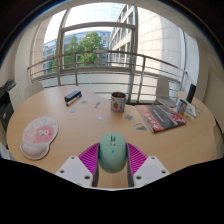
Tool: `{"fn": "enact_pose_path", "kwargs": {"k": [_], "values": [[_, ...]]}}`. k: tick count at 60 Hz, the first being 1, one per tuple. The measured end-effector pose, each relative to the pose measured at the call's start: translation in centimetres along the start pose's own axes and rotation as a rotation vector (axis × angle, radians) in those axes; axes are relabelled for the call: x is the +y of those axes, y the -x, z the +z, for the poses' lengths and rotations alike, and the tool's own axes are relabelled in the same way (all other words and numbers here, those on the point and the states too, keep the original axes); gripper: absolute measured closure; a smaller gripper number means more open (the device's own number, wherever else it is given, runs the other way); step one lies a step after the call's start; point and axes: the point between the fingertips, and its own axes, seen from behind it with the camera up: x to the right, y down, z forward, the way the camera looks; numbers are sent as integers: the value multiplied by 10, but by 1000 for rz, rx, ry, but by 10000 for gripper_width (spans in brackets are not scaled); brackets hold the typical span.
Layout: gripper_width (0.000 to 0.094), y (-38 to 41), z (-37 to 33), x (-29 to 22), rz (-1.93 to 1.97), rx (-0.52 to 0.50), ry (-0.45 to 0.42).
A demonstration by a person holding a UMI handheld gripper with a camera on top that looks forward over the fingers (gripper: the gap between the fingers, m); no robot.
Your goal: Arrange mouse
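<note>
Two fingers of the gripper [112, 160] clamp a pale green mouse [112, 149] by its sides above the round wooden table [95, 125]; a mug [118, 101] stands beyond, a pink mousepad [40, 136] to the left.

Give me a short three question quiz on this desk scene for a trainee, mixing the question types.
1. True or false: the mouse sits between the gripper fingers.
2. What stands beyond the mouse near the table's middle? A) mug B) kettle C) vase
3. Which colour is the mouse?

Key: 1 true; the fingers close around its sides, though whether both press on it is unclear. 2 A. 3 pale green.
</note>
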Motion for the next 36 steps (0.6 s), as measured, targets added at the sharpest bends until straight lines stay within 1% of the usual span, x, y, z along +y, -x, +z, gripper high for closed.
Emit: {"fn": "enact_pose_path", "kwargs": {"k": [3,7,11,15,19,21,22,23,28,29,30,31,36], "values": [[538,3,-13,-42,36,22,-56],[538,18,-31,-100,54,32,-152],[540,49,-47,-157,67,16,-241],[539,87,-58,-191,78,-26,-303],[541,139,-59,-199,71,-88,-322],[541,168,-52,-192,57,-122,-306],[541,192,-49,-184,51,-135,-292],[542,202,-43,-185,42,-149,-271],[540,265,-7,-131,34,-218,-151],[540,275,1,-119,31,-224,-124],[540,286,10,-95,26,-228,-104],[539,290,17,-92,20,-228,-77],[537,315,46,-43,-4,-227,9]]}}
